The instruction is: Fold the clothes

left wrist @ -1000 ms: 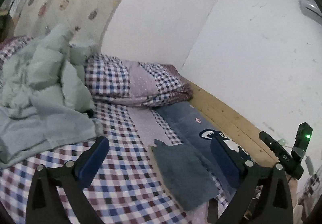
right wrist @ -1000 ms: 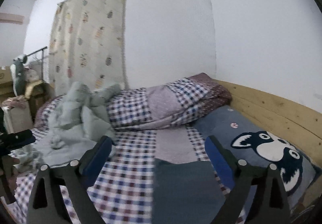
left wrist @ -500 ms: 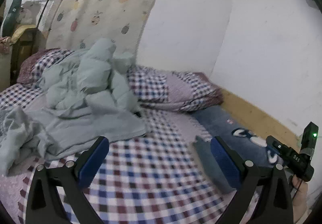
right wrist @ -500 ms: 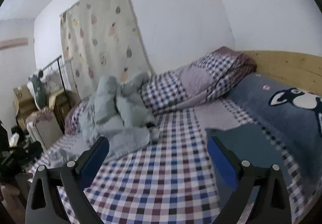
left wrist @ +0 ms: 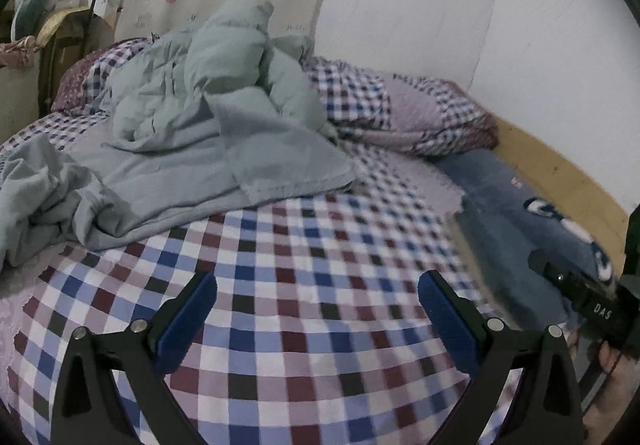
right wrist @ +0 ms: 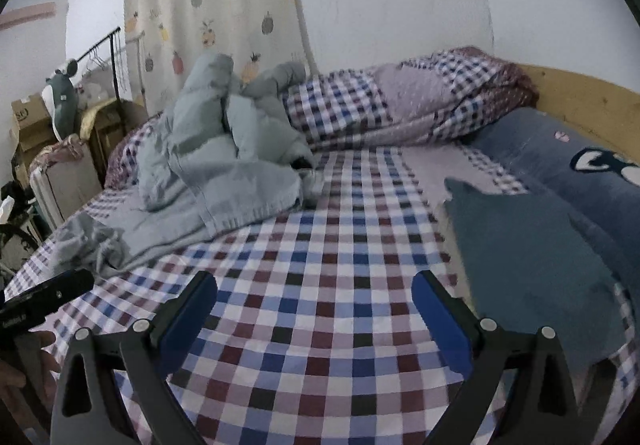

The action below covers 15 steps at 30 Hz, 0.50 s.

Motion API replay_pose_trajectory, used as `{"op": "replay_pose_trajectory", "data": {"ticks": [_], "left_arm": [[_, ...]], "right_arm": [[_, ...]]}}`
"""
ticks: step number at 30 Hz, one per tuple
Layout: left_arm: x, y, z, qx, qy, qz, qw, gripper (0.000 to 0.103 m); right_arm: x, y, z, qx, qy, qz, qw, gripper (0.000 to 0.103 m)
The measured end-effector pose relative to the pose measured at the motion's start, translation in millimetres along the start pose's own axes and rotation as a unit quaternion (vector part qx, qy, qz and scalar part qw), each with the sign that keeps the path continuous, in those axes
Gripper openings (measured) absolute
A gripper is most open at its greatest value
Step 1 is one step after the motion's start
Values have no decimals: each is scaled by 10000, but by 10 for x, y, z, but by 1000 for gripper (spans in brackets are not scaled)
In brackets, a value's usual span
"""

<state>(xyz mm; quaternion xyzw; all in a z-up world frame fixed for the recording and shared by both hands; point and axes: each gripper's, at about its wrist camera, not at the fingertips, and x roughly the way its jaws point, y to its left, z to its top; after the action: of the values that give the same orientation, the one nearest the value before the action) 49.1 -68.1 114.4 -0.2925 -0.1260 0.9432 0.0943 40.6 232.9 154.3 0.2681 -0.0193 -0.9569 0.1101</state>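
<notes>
We see both hand-held grippers, left [left wrist: 318,315] and right [right wrist: 314,311], spread wide and empty over the checked bed [right wrist: 320,285]. The pale green clothes [left wrist: 208,133] lie heaped near the pillows, their edges blurred. A folded grey garment [right wrist: 532,257] sits at right, partly cut off.

white "das" lettering on the black device [left wrist: 592,301] at right

Crumpled pale-green garment [right wrist: 216,161] on checkered bedsheet [right wrist: 320,285]
</notes>
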Motion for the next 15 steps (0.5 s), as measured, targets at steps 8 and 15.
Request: {"op": "replay_pose_trajectory", "data": {"ticks": [8,15], "left_arm": [[595,64,-154,95,304,263,9991,102],[941,59,-340,175,651,323,9972,102]], "right_arm": [[742,-84,-293,303,616,-44,9976,100],[1065,-229,-465,633,1039,-102,9925,100]]}}
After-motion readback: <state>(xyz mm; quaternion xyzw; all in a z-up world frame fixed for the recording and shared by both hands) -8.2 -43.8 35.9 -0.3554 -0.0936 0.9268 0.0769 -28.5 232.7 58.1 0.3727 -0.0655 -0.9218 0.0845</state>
